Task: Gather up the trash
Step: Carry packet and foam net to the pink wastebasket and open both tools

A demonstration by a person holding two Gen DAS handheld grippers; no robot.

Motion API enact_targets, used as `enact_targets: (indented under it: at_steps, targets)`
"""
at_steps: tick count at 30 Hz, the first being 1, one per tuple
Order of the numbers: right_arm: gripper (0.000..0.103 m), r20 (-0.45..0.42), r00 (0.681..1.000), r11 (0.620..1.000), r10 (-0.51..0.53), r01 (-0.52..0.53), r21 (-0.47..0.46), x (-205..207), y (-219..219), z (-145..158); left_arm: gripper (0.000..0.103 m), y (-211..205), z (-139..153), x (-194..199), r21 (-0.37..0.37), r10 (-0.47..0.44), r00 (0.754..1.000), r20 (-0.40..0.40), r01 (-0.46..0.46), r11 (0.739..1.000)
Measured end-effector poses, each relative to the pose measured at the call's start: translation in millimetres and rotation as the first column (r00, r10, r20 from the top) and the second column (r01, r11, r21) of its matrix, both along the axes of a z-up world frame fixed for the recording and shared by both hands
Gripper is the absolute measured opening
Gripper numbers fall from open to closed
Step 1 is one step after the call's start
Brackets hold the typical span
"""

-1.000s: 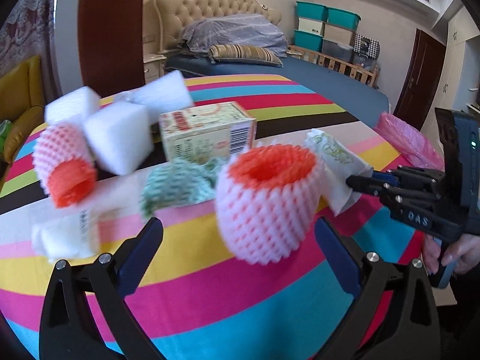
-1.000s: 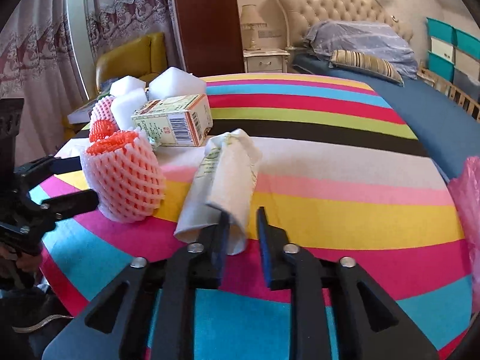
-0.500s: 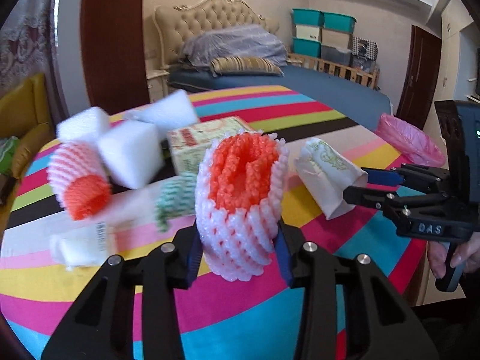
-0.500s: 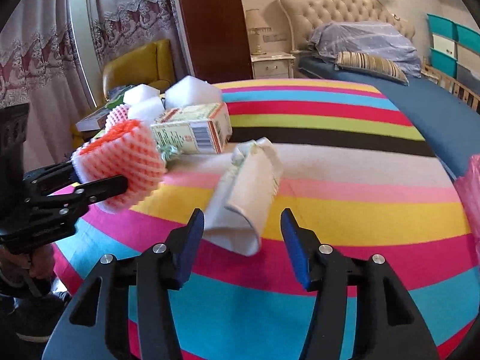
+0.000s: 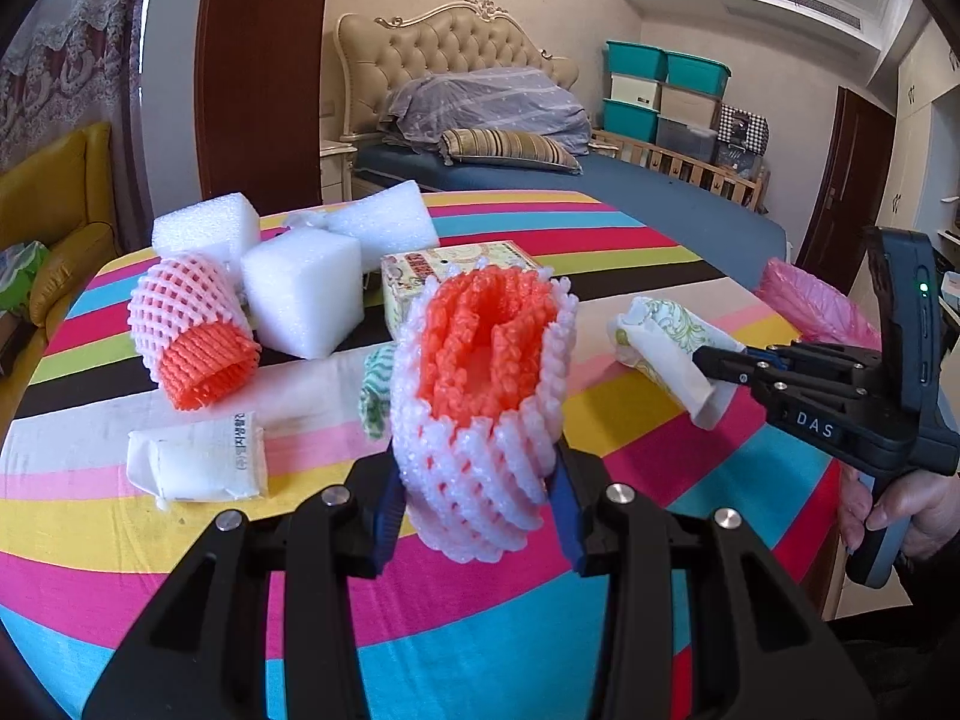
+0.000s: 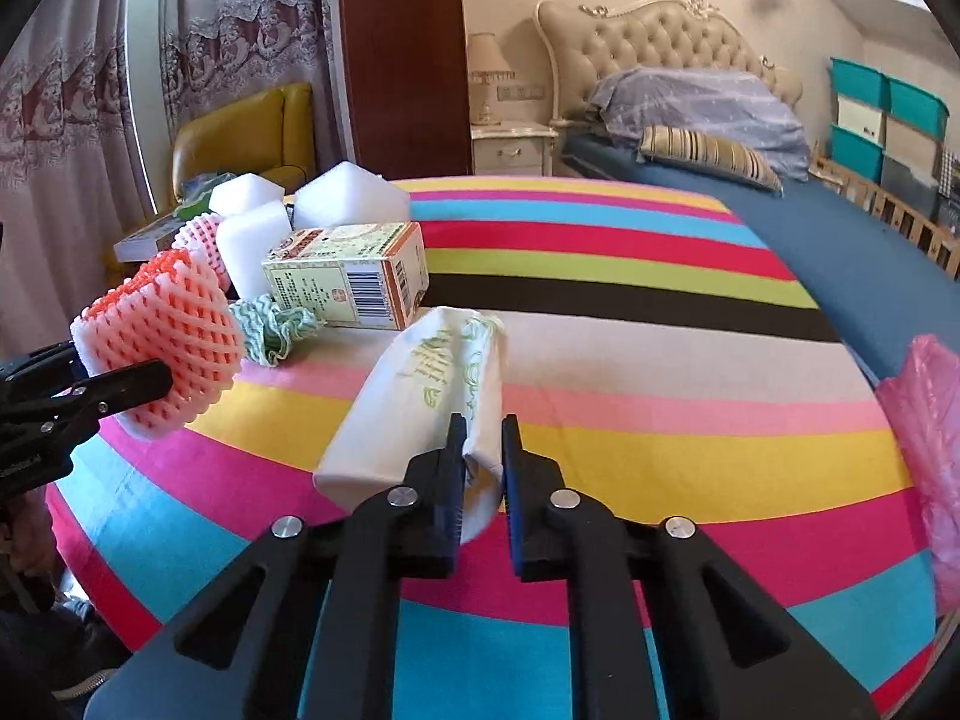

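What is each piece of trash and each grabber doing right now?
left gripper: shut on the foam fruit net.
foam fruit net: squeezed, lifted.
right gripper: shut on the white wrapper.
white wrapper: pinched at its near edge.
second fruit net: lying on its side.
carton: lying flat.
pink bag: at the table edge.

- My tabletop [image 5: 600, 618] wears a cloth of bright stripes.
- Three white foam blocks [image 5: 303, 297] sit bunched at my far left.
- A pink net sleeve [image 5: 189, 330] lies beside them.
- A printed carton [image 6: 348, 282] rests behind a green crinkled scrap [image 6: 273, 327].
- A folded white packet [image 5: 198, 463] lies nearer me.
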State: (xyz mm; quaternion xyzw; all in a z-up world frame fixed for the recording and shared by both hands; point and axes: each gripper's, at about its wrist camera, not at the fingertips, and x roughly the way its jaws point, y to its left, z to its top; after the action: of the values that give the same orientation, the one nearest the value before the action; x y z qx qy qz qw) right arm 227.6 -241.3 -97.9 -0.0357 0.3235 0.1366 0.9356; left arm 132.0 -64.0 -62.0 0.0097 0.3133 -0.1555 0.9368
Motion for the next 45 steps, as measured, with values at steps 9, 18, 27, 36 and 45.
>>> enact_targets:
  at_steps: [9, 18, 27, 36, 45]
  targets:
    - [0.011, 0.079, 0.997, 1.000, -0.007, 0.009, -0.023, -21, -6, 13, 0.040, -16, 10, -1, 0.005, -0.034, 0.999, 0.031, 0.034, 0.999]
    - [0.011, 0.129, 0.988, 0.996, -0.081, 0.083, -0.016, -40, -37, 25, 0.041, -57, 21, 3, 0.023, -0.119, 0.991, 0.058, 0.118, 0.993]
    - [0.011, 0.186, 0.963, 0.980, -0.197, 0.199, 0.012, -62, -89, 46, 0.042, -128, 31, 15, 0.010, -0.238, 0.968, 0.075, 0.238, 0.971]
    - [0.011, 0.214, 0.919, 0.943, -0.330, 0.330, 0.038, -86, -151, 57, 0.042, -212, 43, 31, 0.004, -0.366, 0.925, 0.098, 0.367, 0.930]
    - [0.011, 0.216, 0.859, 0.883, -0.464, 0.467, 0.037, -91, -226, 57, 0.042, -312, 48, 57, -0.025, -0.481, 0.876, 0.032, 0.482, 0.876]
